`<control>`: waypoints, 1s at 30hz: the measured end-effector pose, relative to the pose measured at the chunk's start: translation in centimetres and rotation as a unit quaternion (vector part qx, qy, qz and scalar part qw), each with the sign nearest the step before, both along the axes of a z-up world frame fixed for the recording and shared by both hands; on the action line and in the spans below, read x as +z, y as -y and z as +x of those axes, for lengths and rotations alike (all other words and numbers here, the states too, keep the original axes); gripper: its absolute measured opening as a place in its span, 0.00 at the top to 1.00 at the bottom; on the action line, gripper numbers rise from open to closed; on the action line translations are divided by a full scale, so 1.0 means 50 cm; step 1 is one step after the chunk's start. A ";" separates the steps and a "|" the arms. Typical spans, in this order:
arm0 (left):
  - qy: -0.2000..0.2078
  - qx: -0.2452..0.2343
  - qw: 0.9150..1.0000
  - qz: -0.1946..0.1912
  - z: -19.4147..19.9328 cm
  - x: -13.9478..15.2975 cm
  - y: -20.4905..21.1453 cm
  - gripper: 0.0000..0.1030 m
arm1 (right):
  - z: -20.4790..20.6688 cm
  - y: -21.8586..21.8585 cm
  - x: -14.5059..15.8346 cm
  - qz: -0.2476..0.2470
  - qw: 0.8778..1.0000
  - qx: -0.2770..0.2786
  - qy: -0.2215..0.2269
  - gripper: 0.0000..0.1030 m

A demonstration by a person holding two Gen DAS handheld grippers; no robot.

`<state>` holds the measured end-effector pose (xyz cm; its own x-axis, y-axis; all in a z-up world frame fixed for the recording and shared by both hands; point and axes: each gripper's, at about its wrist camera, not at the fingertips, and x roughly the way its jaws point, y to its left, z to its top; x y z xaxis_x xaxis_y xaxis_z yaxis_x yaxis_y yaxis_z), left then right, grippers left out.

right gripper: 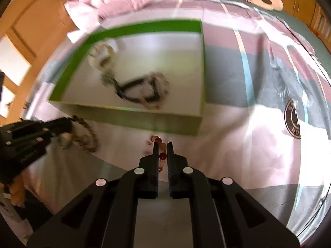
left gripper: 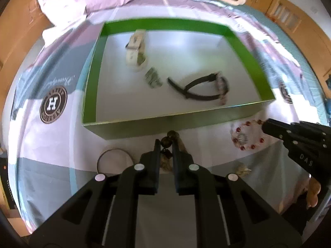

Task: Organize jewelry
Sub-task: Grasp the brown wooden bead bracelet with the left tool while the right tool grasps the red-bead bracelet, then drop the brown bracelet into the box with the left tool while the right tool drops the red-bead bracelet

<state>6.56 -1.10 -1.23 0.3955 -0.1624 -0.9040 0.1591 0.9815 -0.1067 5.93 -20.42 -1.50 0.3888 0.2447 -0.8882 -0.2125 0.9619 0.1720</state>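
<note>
pinching bracelets (left gripper: 166, 141) between claw (left gripper: 166, 144) tips

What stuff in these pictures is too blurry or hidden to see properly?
- Left wrist view: the lower part of the brown bead bracelet is hidden behind the left gripper.
- Right wrist view: the watches inside the green box are smeared by motion blur; their faces are unreadable.
- Right wrist view: the red bead bracelet is mostly hidden by the right gripper.
</note>
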 end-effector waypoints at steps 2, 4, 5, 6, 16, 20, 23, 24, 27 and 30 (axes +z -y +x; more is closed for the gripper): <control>0.013 -0.006 1.000 -0.006 -0.009 0.017 0.002 0.89 | -0.005 0.000 0.015 0.006 1.000 0.000 0.012 0.93; 0.021 -0.007 1.000 -0.010 -0.021 0.031 0.008 0.89 | -0.007 0.001 0.029 0.017 1.000 -0.001 0.018 0.93; 0.026 -0.009 1.000 -0.010 -0.022 0.036 0.003 0.89 | -0.006 0.004 0.032 0.019 1.000 -0.002 0.021 0.93; 0.032 -0.010 0.999 -0.009 -0.024 0.043 0.004 0.89 | -0.010 0.004 0.047 0.021 0.999 -0.002 0.029 0.93; 0.170 -0.002 0.985 -0.024 -0.052 0.155 -0.009 0.89 | -0.045 0.010 0.175 0.044 0.981 -0.018 0.190 0.92; 0.180 0.018 0.983 -0.028 -0.029 0.163 -0.013 0.89 | -0.016 0.009 0.166 0.048 0.980 -0.022 0.194 0.93; 0.184 0.024 0.983 -0.004 0.010 0.154 -0.018 0.89 | 0.016 0.003 0.149 0.051 0.981 -0.024 0.184 0.93; 0.184 0.031 0.982 -0.007 0.023 0.150 -0.025 0.89 | 0.022 0.004 0.143 0.053 0.982 -0.027 0.182 0.93; 0.159 0.050 0.986 -0.025 0.049 0.134 -0.048 0.89 | 0.045 0.010 0.130 0.063 0.983 -0.039 0.168 0.92; 0.153 0.054 0.986 -0.023 0.056 0.129 -0.056 0.89 | 0.057 0.015 0.125 0.082 0.983 -0.047 0.155 0.92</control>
<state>9.36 1.71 5.22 0.6662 -0.1422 -0.7321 0.0854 0.9897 -0.1145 8.78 -21.19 4.75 0.6623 0.3241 -0.6755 -0.1901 0.9448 0.2669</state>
